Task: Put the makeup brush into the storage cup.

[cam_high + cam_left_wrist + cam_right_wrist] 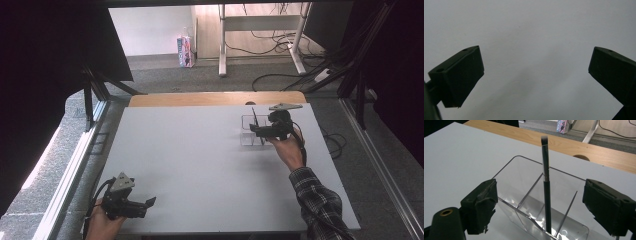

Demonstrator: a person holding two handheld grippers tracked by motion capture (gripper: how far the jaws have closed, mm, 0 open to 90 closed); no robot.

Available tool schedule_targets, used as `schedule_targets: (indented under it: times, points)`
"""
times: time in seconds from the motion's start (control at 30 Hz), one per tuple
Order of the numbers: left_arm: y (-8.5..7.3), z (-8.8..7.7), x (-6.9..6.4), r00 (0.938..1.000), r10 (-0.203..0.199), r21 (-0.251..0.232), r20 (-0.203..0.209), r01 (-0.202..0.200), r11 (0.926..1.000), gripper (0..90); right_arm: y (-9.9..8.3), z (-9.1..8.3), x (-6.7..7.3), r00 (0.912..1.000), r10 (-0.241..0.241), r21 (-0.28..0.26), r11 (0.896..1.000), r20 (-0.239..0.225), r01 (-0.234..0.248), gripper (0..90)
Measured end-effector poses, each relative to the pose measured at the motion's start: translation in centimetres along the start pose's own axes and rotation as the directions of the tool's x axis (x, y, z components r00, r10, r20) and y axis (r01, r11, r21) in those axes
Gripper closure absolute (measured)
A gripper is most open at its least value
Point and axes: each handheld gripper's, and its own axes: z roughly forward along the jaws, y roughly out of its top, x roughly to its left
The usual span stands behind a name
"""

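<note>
Black brush [547, 195] upright in organiser [524, 185], between open right gripper [540, 207] jaws

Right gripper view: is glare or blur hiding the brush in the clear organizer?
Right gripper view: the brush is sharp, standing in the organizer; bright glare sits on its floor near the brush's base, and the clear walls are faint. High view: the brush is a thin dark line, the room's sides very dark. Left gripper view: soft focus, plain grey table.
</note>
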Motion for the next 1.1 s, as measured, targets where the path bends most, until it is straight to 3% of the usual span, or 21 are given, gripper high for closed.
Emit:
schedule_targets:
  times: [0.27, 1.1]
  points:
    - [0.0, 0.0, 0.0, 1.0, -0.001, -0.001, 0.001, 0.001, 1.0, 0.4, -0.1, -0.2, 0.3, 0.9996, 0.011, 0.01, 1.0, -0.026, -0.011, 4.3]
    - [0.0, -0.1, 0.0, 1.0, -0.002, -0.003, -0.002, 0.002, 1.0, 0.4, -0.1, -1.4, 1.6, 0.9981, -0.037, 0.031, 0.999, -0.049, 0.039, 0.0]
